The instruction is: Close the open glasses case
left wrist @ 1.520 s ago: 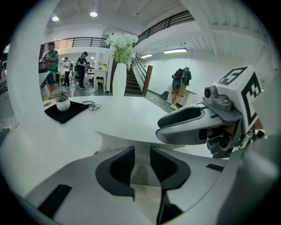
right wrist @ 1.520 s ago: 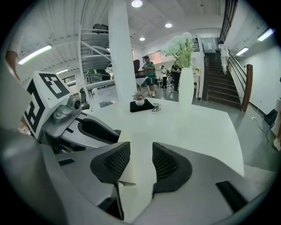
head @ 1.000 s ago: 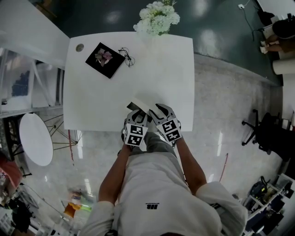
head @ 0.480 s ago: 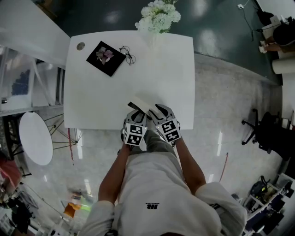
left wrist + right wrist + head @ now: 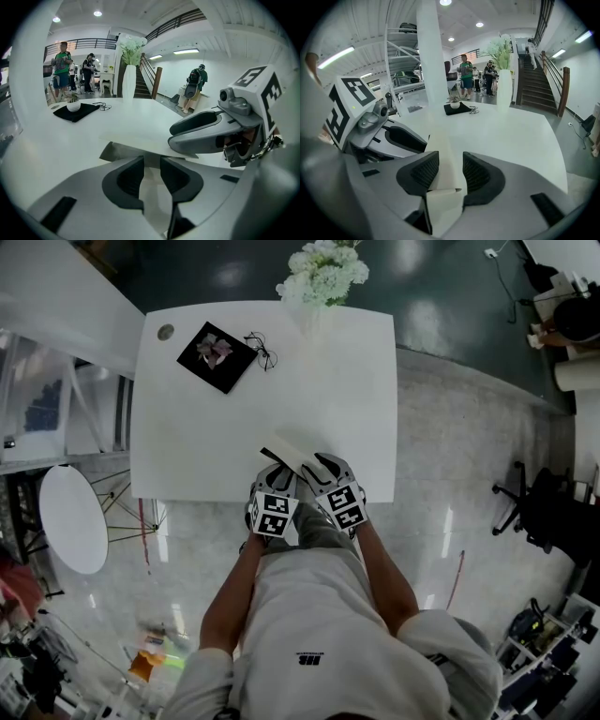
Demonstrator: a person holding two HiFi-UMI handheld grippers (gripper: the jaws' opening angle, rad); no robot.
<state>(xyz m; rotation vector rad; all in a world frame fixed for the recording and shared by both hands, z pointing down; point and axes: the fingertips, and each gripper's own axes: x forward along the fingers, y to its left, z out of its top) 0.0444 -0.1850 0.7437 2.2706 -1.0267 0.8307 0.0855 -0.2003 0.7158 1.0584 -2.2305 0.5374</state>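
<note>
The glasses case (image 5: 284,452) is a pale, flat-sided folding case lying open at the front edge of the white table (image 5: 206,427). Both grippers meet at it. My left gripper (image 5: 279,472) comes in from the near left, and in the left gripper view its jaws (image 5: 151,171) are closed on a grey-lined flap of the case (image 5: 123,152). My right gripper (image 5: 314,466) sits right beside it. In the right gripper view its jaws (image 5: 446,173) pinch an upright white panel of the case (image 5: 439,157). Each gripper shows in the other's view: the right gripper (image 5: 211,131), the left gripper (image 5: 389,133).
At the table's far left a black cloth (image 5: 216,357) carries a small ornament, with a pair of eyeglasses (image 5: 260,350) beside it. A tall vase of white flowers (image 5: 323,273) stands at the far edge. A round side table (image 5: 73,521) is to the left, an office chair (image 5: 534,512) to the right.
</note>
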